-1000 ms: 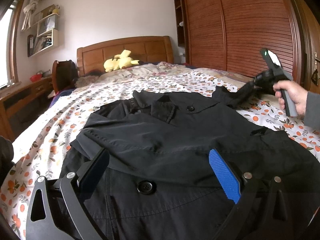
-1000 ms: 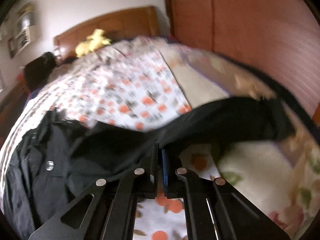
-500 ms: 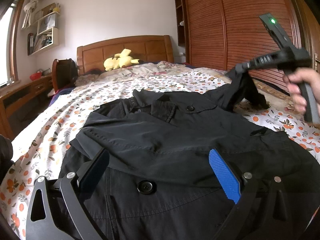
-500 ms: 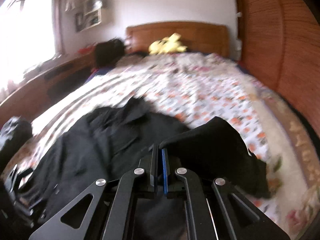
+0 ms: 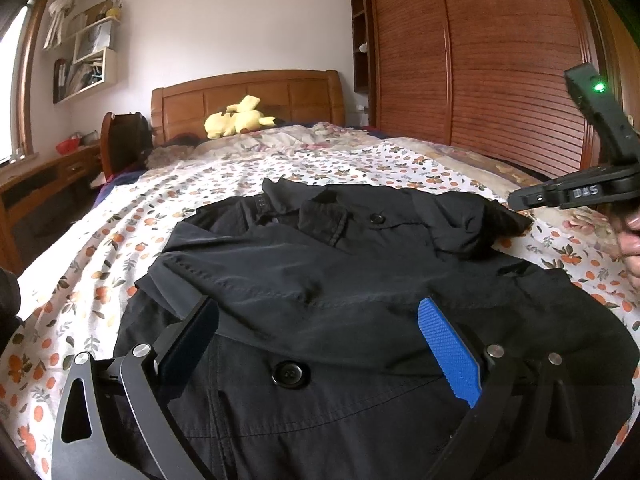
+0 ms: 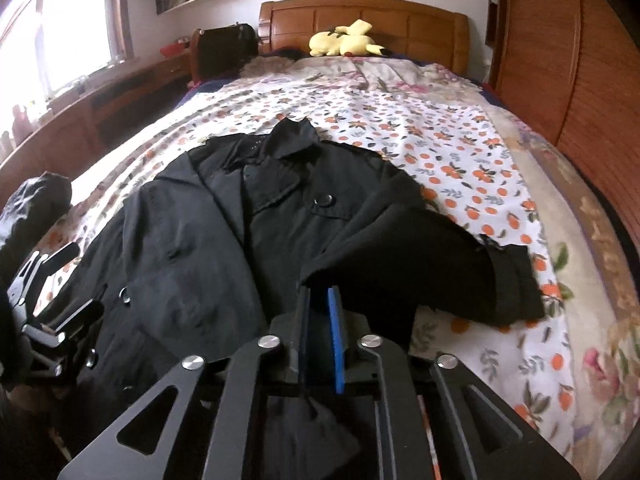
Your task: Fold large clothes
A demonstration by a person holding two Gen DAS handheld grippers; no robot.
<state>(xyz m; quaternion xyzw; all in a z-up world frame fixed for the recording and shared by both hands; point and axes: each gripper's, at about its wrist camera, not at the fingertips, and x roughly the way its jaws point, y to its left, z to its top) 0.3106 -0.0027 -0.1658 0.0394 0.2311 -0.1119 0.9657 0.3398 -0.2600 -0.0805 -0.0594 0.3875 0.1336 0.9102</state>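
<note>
A black coat (image 5: 320, 280) lies front up on the floral bed sheet (image 5: 360, 164), collar toward the headboard. My left gripper (image 5: 316, 308) hovers open over the coat's lower front, near a big button (image 5: 290, 374), with nothing between its pads. The coat's right sleeve (image 6: 420, 264) is folded in toward the chest, its cuff lying on the sheet. My right gripper (image 6: 318, 292) sits at the sleeve's edge with its jaws opening. A narrow gap shows between the pads, and sleeve cloth lies loose in it. In the left wrist view the right gripper (image 5: 514, 202) hangs just above the sleeve (image 5: 472, 224).
A yellow plush toy (image 5: 236, 120) rests by the wooden headboard (image 5: 248, 96). A slatted wooden wardrobe (image 5: 480, 80) runs along the right of the bed. A dark bag (image 5: 124, 140) and a desk stand at the left. A dark bundle (image 6: 32, 208) lies on the bed's left edge.
The right gripper carried the sleeve from the bed's right side in over the coat and lowered it. Its pads, pressed together before, now stand slightly apart. The left gripper has stayed put.
</note>
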